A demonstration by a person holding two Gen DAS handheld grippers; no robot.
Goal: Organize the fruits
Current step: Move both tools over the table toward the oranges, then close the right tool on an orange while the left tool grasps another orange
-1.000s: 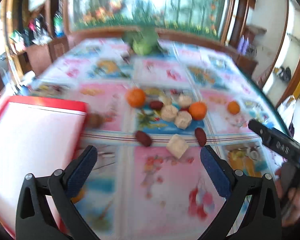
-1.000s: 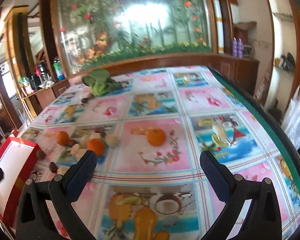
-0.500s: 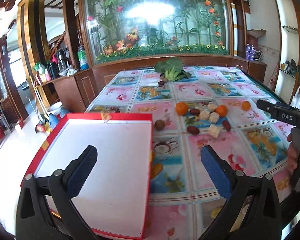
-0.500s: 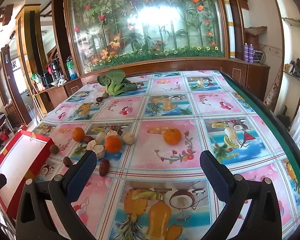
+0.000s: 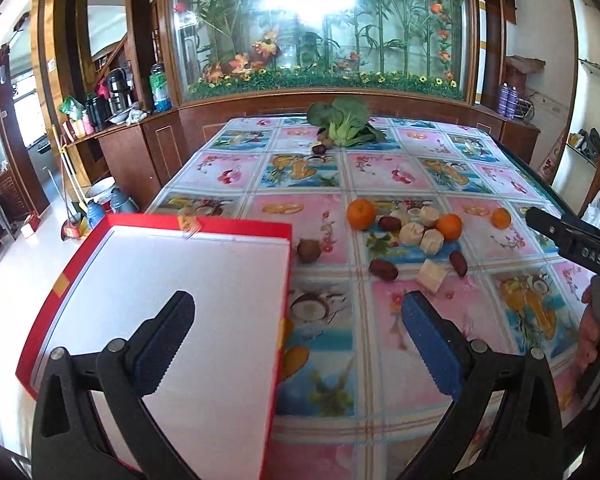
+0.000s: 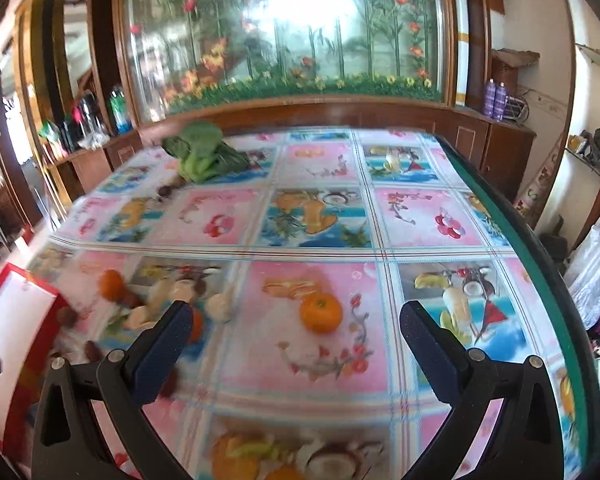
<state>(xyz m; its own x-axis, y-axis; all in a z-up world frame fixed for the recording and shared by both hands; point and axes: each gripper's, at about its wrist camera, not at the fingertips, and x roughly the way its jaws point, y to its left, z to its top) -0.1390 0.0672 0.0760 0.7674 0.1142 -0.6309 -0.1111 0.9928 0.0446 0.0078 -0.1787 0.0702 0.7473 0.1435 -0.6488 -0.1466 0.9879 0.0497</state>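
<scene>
- The left hand-held gripper hangs above the near edge of the tabletop, its jaws spread wide with nothing between them; below its left finger lies a red-rimmed tray with a bare white floor.
- The right hand-held gripper also stands wide apart and empty, over a pink square of the patterned cloth (this view is blurred toward the left).
- Just right of the tray sits a small brown round fruit; beyond it a loose cluster: an orange, a second orange, pale cut chunks, and dark red dates.
- A third orange lies apart to the right; in the right wrist view it sits between the two fingers, nearer the left one.
- A leafy green vegetable rests at the far end of the tabletop.
- A person's hand grips the other tool at the right edge.
</scene>
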